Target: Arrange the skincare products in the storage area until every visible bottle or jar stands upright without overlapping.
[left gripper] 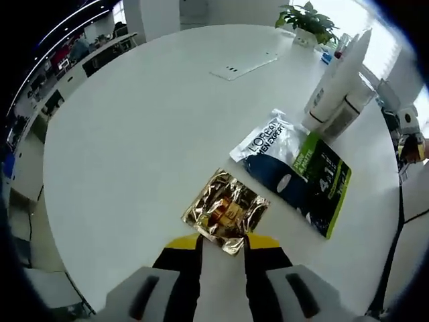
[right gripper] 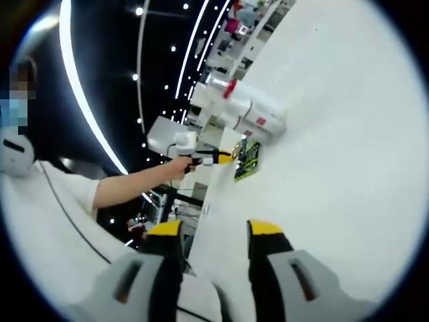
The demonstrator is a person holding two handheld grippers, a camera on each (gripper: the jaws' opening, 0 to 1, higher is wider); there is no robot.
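Table (left gripper: 134, 134): round and white; it carries everything you are sorting.
Gold sachet (left gripper: 226, 210): lies flat near the table's near edge, its lower corner between your left gripper's tips.
Left gripper (left gripper: 222, 243): your jaws stand a little apart, one on each side of the sachet's corner; whether they pinch it or only flank it, you cannot tell.
Dark sachet (left gripper: 295, 176): a black, silver and green packet, flat, just beside the gold one toward the table's right edge; apart from it, not overlapping.
White bottles (left gripper: 338, 94): a cluster near the far right edge, leaning or lying against one another; the same group shows in the right gripper view (right gripper: 238, 104), again on its side.
Potted plant (left gripper: 307, 23): at the far edge.
White card (left gripper: 242, 66): flat, near the far edge.
Right gripper (right gripper: 208, 231): your jaws are spread and hold nothing, hanging at the table's edge.
Progress: early, by judgement. No bottle stands clearly upright; the cluster needs separating and standing up, and both sachets remain flat.
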